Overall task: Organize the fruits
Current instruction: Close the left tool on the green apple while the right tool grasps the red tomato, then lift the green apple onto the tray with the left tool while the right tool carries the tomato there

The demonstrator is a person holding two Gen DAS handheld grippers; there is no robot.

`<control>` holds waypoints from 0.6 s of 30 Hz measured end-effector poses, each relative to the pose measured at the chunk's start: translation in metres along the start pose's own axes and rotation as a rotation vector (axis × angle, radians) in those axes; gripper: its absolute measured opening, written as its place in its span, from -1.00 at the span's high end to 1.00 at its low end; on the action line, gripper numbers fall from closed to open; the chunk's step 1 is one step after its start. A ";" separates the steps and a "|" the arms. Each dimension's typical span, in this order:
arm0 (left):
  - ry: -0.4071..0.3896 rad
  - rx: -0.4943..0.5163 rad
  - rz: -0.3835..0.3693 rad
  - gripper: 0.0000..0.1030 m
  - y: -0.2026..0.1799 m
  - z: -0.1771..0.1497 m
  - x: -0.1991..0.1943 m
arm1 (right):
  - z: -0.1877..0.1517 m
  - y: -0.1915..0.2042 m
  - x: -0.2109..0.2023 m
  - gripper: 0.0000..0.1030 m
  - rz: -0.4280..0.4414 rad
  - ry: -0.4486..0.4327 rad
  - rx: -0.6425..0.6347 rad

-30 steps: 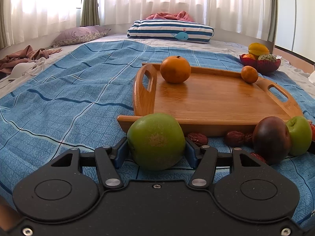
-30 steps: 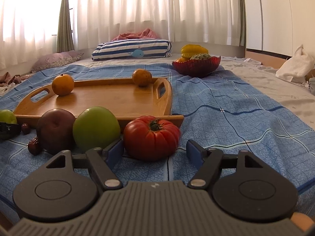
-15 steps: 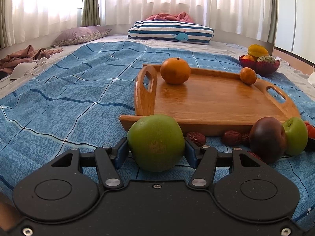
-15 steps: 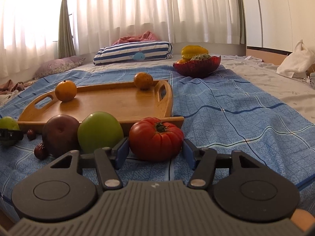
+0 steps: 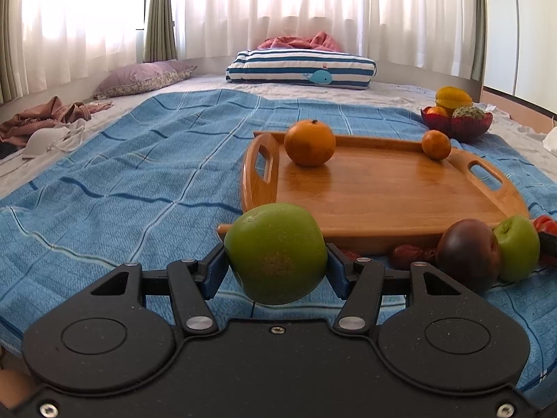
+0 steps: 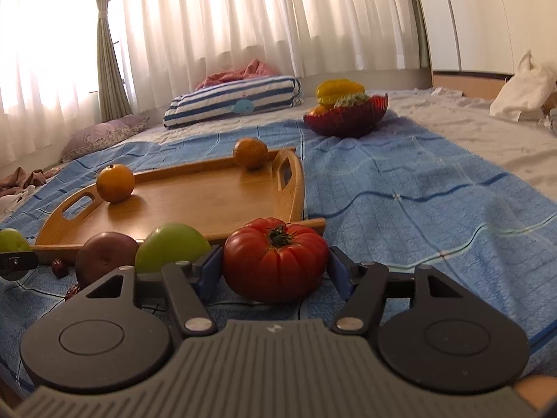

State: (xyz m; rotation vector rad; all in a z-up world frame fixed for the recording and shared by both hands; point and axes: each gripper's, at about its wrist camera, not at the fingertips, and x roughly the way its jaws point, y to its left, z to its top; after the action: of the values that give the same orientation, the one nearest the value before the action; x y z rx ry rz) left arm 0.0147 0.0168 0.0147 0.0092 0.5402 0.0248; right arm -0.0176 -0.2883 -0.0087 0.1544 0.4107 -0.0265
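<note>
My left gripper (image 5: pixel 276 261) is shut on a green apple (image 5: pixel 275 252) and holds it just above the blue blanket, in front of the wooden tray (image 5: pixel 383 191). My right gripper (image 6: pixel 275 264) is shut on a red tomato (image 6: pixel 275 261), lifted slightly near the tray's (image 6: pixel 195 198) front right corner. Two oranges (image 5: pixel 309 142) (image 5: pixel 436 144) sit on the tray. A dark plum (image 5: pixel 468 257), a second green apple (image 5: pixel 518 249) and red dates (image 5: pixel 410 255) lie in front of the tray.
A red bowl (image 6: pixel 348 118) of fruit stands behind the tray on the right. A striped pillow (image 5: pixel 301 68) and a purple pillow (image 5: pixel 146 75) lie at the back. Clothes (image 5: pixel 48 118) lie at the left edge. A white bag (image 6: pixel 522 87) sits far right.
The right gripper closed on the tomato and raised it, tilting. The left gripper lifted the green apple off the blanket and moved a little toward the tray.
</note>
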 end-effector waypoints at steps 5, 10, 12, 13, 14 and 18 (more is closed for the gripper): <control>-0.030 0.020 -0.007 -0.10 -0.004 0.015 -0.001 | 0.020 0.007 -0.013 -0.29 0.013 -0.093 -0.034; -0.047 0.001 -0.037 -0.10 -0.006 0.039 0.006 | 0.048 0.017 0.004 -0.29 0.070 -0.126 -0.075; -0.048 -0.002 -0.049 -0.10 -0.007 0.050 0.011 | 0.061 0.023 0.017 -0.29 0.087 -0.122 -0.087; -0.048 -0.002 -0.053 -0.10 -0.007 0.055 0.014 | 0.067 0.025 0.023 -0.29 0.095 -0.112 -0.087; -0.048 0.000 -0.056 -0.10 -0.007 0.061 0.018 | 0.074 0.026 0.031 -0.29 0.106 -0.100 -0.083; -0.039 -0.006 -0.068 -0.10 -0.007 0.081 0.038 | 0.096 0.031 0.062 -0.29 0.127 -0.053 -0.080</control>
State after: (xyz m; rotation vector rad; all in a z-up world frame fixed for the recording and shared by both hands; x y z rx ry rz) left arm 0.0887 0.0104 0.0643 -0.0140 0.5008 -0.0399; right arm 0.0786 -0.2719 0.0578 0.1007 0.3478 0.1099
